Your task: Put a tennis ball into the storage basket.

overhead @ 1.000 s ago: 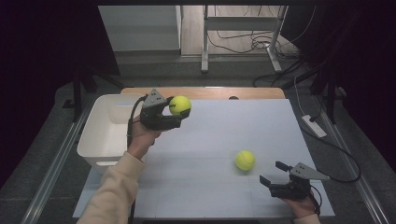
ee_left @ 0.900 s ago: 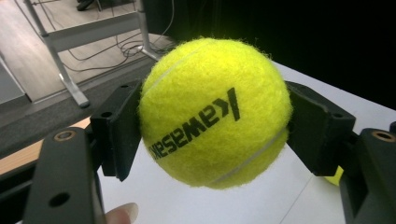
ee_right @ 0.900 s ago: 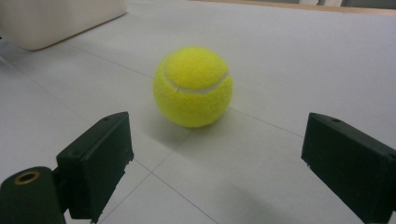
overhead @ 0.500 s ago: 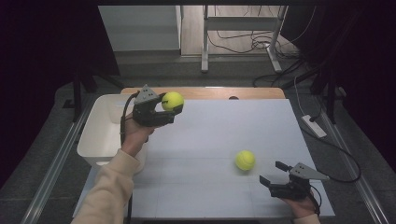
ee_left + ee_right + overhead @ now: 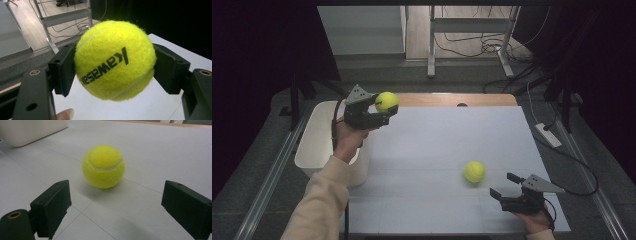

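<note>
My left gripper (image 5: 384,107) is shut on a yellow tennis ball (image 5: 386,101) and holds it in the air above the table's back left, beside the white bin (image 5: 317,145). In the left gripper view the ball (image 5: 115,60) sits squeezed between both black jaws, its black lettering facing me. A second yellow tennis ball (image 5: 474,171) rests on the white table (image 5: 452,135) at the front right. My right gripper (image 5: 506,185) is open near the front right edge, its jaws aimed at that ball (image 5: 103,166), which lies a short way ahead of them, untouched.
The white bin (image 5: 32,130) stands at the table's left edge, partly under the left forearm. A wooden strip (image 5: 452,100) runs along the table's far edge. Cables and a metal stand (image 5: 432,40) lie on the floor beyond. A power strip (image 5: 548,135) lies right of the table.
The left gripper has carried its ball to the left and slightly back, toward the bin. The right gripper and the ball on the table have stayed put.
</note>
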